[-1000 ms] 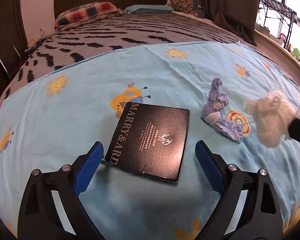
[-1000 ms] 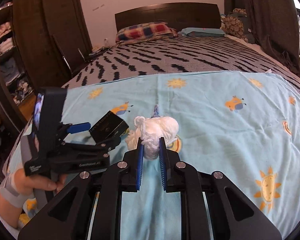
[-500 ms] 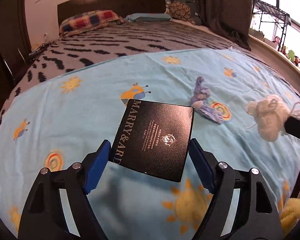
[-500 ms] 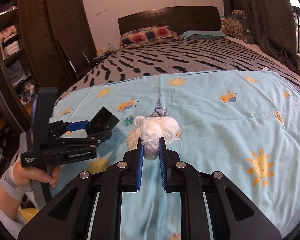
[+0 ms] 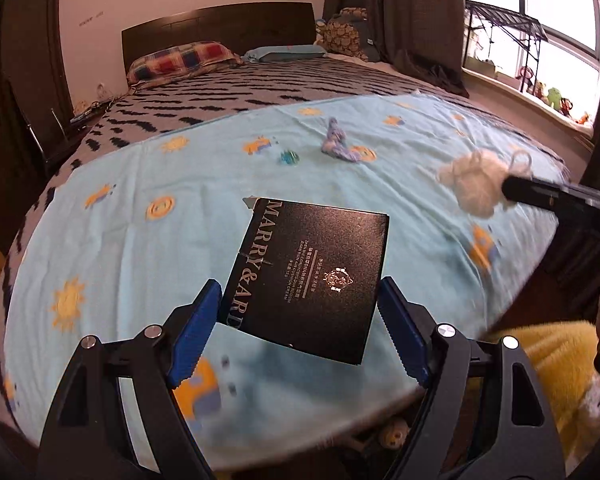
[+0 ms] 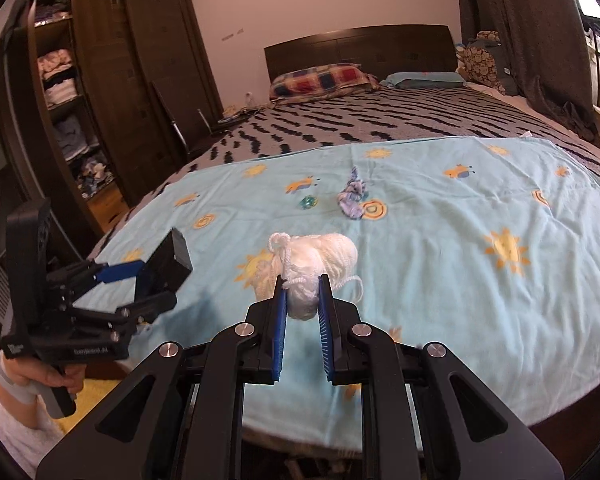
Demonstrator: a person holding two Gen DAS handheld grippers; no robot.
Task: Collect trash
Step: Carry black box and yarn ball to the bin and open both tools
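My left gripper [image 5: 300,300] is shut on a flat black box [image 5: 312,276] with pale lettering and holds it in the air above the near edge of the bed; the box also shows in the right wrist view [image 6: 168,264]. My right gripper [image 6: 303,286] is shut on a ball of white yarn [image 6: 320,260], lifted over the light blue sheet [image 6: 460,240]; the yarn shows at the right of the left wrist view [image 5: 476,178]. A bluish-purple yarn scrap [image 5: 338,146] and a small green item [image 5: 289,157] lie on the sheet farther back.
The bed carries a black-and-grey patterned cover [image 5: 260,88], a plaid pillow [image 5: 180,58] and a dark headboard. A wooden wardrobe [image 6: 112,92] stands left. Something yellow [image 5: 552,360] lies below the bed's near edge. Curtains and a window are at right.
Both grippers have pulled back and up from the bed with their loads. The black box left the sheet, and a small green item where it lay has come into view.
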